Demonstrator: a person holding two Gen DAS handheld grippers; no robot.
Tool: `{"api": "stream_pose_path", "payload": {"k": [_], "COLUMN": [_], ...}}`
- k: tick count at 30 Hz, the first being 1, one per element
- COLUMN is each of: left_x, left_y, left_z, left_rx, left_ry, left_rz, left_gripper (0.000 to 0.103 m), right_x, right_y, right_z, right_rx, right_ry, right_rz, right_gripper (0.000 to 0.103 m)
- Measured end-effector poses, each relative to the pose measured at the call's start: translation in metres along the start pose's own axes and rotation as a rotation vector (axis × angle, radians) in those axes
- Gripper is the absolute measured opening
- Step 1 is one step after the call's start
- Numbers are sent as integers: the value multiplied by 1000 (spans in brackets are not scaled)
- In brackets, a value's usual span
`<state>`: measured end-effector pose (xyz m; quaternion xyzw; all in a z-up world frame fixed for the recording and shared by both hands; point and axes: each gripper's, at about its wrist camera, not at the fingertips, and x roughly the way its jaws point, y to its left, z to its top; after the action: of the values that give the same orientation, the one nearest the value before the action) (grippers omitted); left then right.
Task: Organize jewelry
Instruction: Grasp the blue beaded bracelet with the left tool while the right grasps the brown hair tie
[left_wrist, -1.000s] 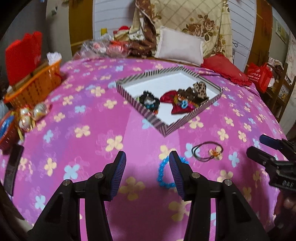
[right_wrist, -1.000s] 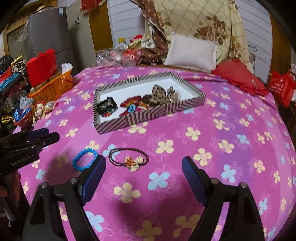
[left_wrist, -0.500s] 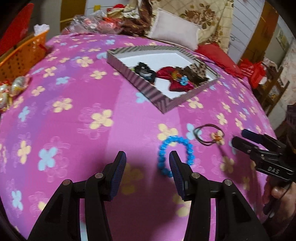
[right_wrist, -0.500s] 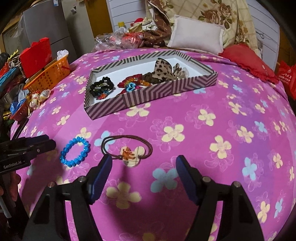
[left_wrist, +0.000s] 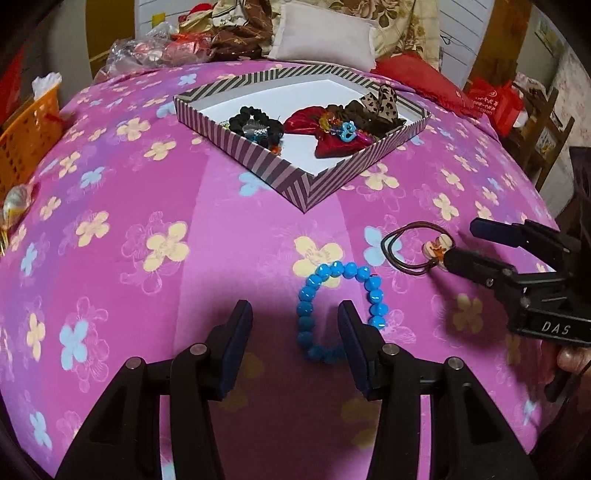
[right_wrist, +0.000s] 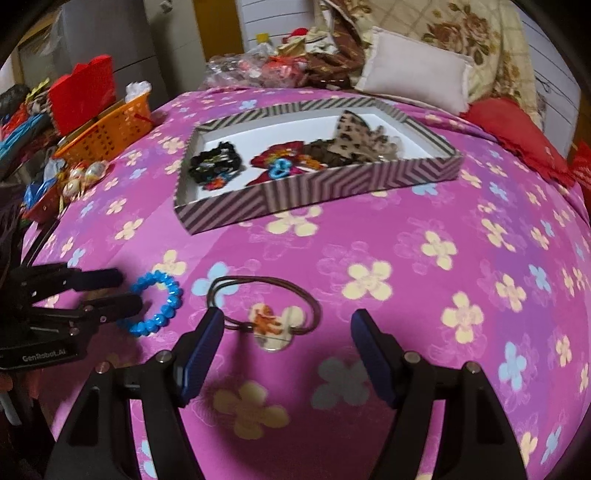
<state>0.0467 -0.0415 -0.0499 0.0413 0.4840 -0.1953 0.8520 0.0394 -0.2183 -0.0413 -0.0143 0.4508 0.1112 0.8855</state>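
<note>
The striped tray sat on the pink flowered cover, its near corner pointing at the left gripper. That claw stood apart, straddling the tray-side... near arc of the blue bead bracelet. The right gripper, jaws also spread, framed the brown hair tie and its charm. Bare cover lay between both pieces and the tray's edge.
</note>
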Motion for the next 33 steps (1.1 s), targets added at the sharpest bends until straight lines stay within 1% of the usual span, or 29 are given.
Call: {"api": "stream_pose_path", "payload": {"k": [2,4,5,6,7,8,9,11,13,14,15,16,19,24,28,33], "left_x": [2,3,3,3,3,3,3,3,1,0,-2,-4,-13,-21,-27,-40], "left_y": [-1,-2,-3,-3,-2,0,2,5,5,5,5,5,4,6,8,9], "left_z": [1,2,2,2,2,3,4,5,3,2,1,1,2,1,1,6], "left_rx": [22,51,62,73,83,79,70,54,47,42,38,36,28,10,-2,-16], "left_ry": [0,-1,-3,-6,-9,-8,-3,0,-4,-10,-16,-20,-36,-48,-62,-95], "left_rz": [16,30,40,53,50,44,36,-5,-20,-29,-37,-40,-59,-57,-55,-71], "left_gripper": [43,41,34,25,19,7,4,3,3,3,3,3,3,3,3,3], "right_x": [8,14,14,14,15,14,13,11,7,5,-3,-10,-15,-19,-28,-46], "right_y": [2,4,5,7,7,7,8,8,7,7,6,5,4,0,2,5], "right_z": [0,-1,-1,-2,-2,-2,-4,-7,-10,-11,-10,-9,-4,-8,-10,-2], "right_rx": [-16,-33,-50,-66,-71,-74,-79,-84,-76,-72,-65,-57,-55,-16,-17,-17], "right_ry": [18,33,22,18,17,11,7,-4,-15,-23,-64,-80,-67,-68,-87,-128], "right_rz": [1,-3,-14,-26,-23,-18,-20,-23,-19,-19,-22,-18,-12,20,26,38], "right_gripper": [71,59,56,52,49,43,42,42,41,38,21,13,12,10,10,9]}}
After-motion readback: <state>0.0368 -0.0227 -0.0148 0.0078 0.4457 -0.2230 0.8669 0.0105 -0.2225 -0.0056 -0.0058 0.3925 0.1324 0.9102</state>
